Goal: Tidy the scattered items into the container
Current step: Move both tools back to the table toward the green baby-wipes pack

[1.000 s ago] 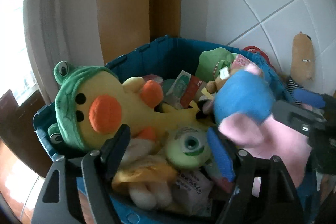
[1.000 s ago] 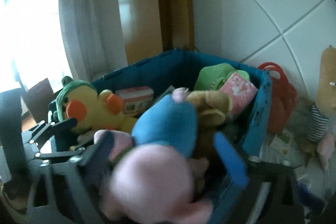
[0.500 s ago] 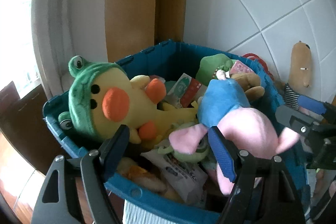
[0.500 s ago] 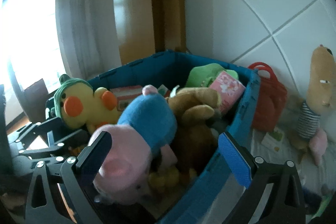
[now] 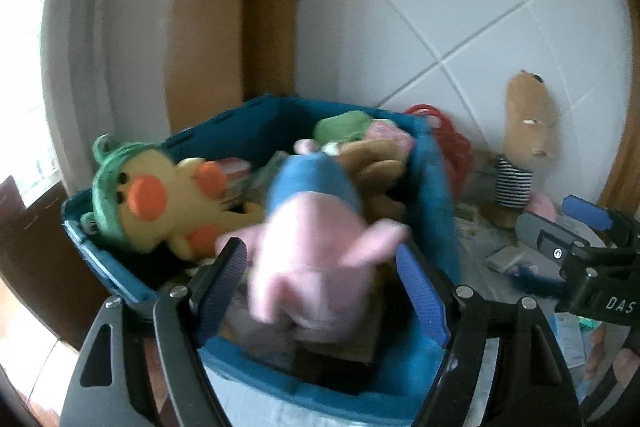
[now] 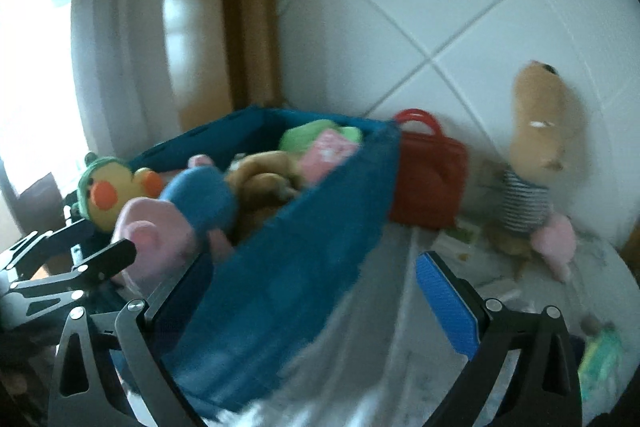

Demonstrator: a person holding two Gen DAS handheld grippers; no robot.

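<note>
While both views were smeared, the left gripper (image 5: 320, 283) stood wide open with the pink toy (image 5: 316, 247) lying in the blue bin (image 5: 434, 187) between its jaws, seemingly unheld. A yellow duck (image 5: 160, 199) sat left of them. The right gripper (image 6: 316, 291) gaped wide and empty across the bin's wall; beyond its right jaw stood a brown toy (image 6: 540, 143).
</note>
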